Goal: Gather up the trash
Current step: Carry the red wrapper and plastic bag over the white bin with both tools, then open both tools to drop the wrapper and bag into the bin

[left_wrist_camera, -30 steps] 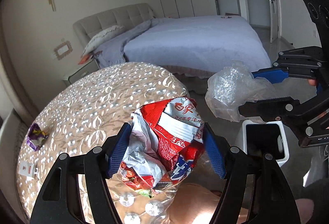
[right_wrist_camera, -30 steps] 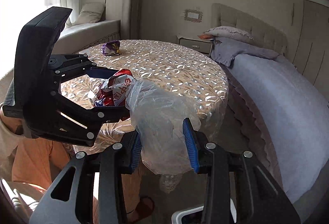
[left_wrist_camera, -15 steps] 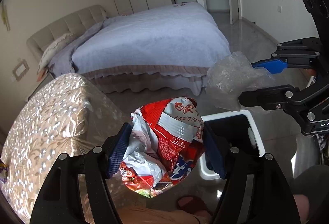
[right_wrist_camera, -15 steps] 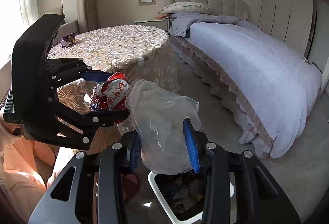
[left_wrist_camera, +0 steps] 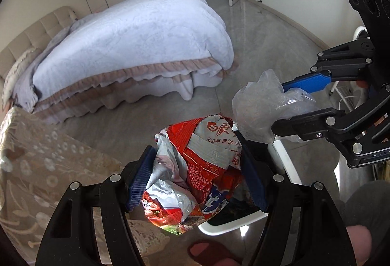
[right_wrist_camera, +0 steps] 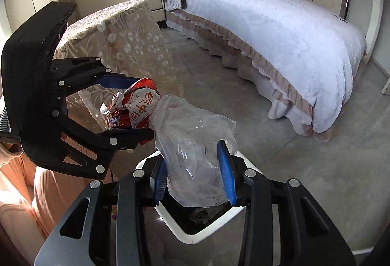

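My left gripper (left_wrist_camera: 195, 166) is shut on a crumpled red and silver snack wrapper (left_wrist_camera: 195, 168); the same wrapper (right_wrist_camera: 136, 107) shows at the left of the right wrist view, clamped in the left gripper (right_wrist_camera: 131, 107). My right gripper (right_wrist_camera: 193, 168) is shut on a crumpled clear plastic bag (right_wrist_camera: 192, 149), which appears at the right of the left wrist view as a clear bag (left_wrist_camera: 263, 105) held by the right gripper (left_wrist_camera: 280, 105). Both bundles hang over a white-rimmed trash bin (right_wrist_camera: 195, 235) on the floor, its rim (left_wrist_camera: 226, 227) partly hidden behind the wrapper. Dark trash lies inside the bin.
A round table with a beige floral cloth (right_wrist_camera: 117, 39) stands close on the left. A large bed with a pale blue cover (left_wrist_camera: 136, 46) fills the room's middle. Grey floor (right_wrist_camera: 304, 180) spreads around the bin. A person's leg and red slipper (left_wrist_camera: 207, 251) are near the bin.
Both grippers have swung away from the tabletop and sunk down over the bin, each still holding its piece. The bin has come up large beneath them.
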The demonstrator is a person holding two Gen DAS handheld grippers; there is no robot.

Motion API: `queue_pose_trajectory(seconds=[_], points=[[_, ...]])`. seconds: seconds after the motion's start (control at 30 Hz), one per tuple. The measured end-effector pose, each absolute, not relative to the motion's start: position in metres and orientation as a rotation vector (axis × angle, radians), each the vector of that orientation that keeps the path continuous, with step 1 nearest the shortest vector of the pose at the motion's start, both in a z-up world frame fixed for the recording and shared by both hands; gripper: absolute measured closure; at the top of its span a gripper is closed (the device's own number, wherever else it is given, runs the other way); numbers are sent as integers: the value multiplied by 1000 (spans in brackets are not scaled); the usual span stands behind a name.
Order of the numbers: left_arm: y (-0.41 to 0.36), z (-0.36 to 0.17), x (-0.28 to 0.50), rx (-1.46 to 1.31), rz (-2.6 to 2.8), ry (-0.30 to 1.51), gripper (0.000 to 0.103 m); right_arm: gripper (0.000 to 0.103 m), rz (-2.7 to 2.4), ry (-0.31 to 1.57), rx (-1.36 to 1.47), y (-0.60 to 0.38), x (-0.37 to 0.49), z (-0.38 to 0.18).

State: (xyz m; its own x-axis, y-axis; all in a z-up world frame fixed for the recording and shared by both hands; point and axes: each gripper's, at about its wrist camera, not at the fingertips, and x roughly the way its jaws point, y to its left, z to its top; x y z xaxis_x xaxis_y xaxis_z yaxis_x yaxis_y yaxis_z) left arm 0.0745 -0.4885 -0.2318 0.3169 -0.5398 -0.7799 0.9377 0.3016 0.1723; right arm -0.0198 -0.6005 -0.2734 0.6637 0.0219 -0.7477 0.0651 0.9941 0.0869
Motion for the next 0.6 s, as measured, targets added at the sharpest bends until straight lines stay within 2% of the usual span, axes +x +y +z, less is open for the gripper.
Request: queue_pose_trajectory(seconds=[0.4, 0.47, 0.5, 0.53, 0.57, 0.6], points=[[-511, -287, 81, 794, -1204, 747, 34, 63, 17, 971, 101, -619, -8, -323], [-513, -294, 82, 810, -1234, 751, 33, 60, 37, 999, 83, -619, -5, -330], [-515, -297, 81, 821, -1257, 757, 28, 50, 66, 1023, 79, -619, -4, -335], [-516, -301, 79, 835, -1281, 757, 14, 37, 83, 1040, 64, -618, -3, -340], [-516, -303, 77, 847, -1297, 742, 6, 13, 63, 1029, 28, -617, -4, -342], [-517, -306, 73, 867, -1311, 724, 4, 4, 55, 1021, -4, -616, -4, -344]])
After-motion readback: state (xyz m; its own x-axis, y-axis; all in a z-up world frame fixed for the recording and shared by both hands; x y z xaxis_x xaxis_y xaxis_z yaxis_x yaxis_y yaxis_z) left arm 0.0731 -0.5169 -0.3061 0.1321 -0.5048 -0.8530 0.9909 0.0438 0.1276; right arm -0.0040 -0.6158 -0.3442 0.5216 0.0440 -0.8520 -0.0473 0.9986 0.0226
